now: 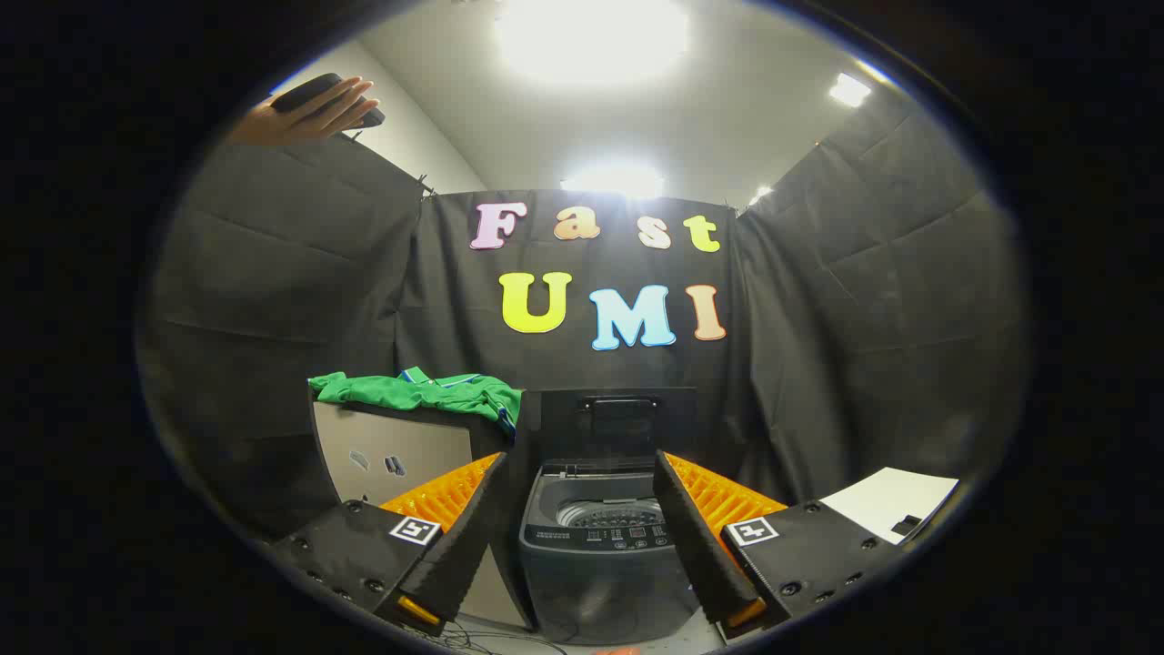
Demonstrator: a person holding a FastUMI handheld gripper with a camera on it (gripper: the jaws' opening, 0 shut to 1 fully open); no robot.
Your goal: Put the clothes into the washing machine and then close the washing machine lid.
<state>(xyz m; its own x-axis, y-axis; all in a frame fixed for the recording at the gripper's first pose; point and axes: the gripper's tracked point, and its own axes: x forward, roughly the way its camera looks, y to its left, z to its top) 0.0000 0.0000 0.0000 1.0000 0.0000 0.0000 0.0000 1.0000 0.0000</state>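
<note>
Garment: a green garment (423, 393) with blue-and-white trim lies crumpled on top of a pale cabinet (391, 459), one end hanging over the cabinet's edge nearest the washer. From the fingers it sits beyond the left one, at about 11 o'clock.

Washing machine: a grey top-loading washing machine (605, 555) stands dead ahead at 12 o'clock, framed in the gap between the two fingers and well beyond them. Its control panel faces the camera; the drum opening is visible behind the panel.

Lid: the dark lid (618, 423) stands raised upright behind the drum opening, with a handle showing near its top edge. The machine is open.

Relation: cabinet and washer stand side by side, the cabinet at the washer's 9 o'clock. The garment is not in the drum.

Gripper: gripper (584, 532) held level, facing the washer. Fingers spread wide apart, nothing between them, touching neither garment nor machine.

Surroundings: black cloth walls enclose the booth on three sides. A white sheet (887, 500) lies at about 3 o'clock, past the right finger; what it rests on cannot be told. Cables (473, 637) trail on the floor below the left finger.

Person: a hand (305, 114) rests atop the cloth wall at 10 o'clock, holding a dark object I cannot identify.

Lighting: bright ceiling lights (591, 36) overhead.
</note>
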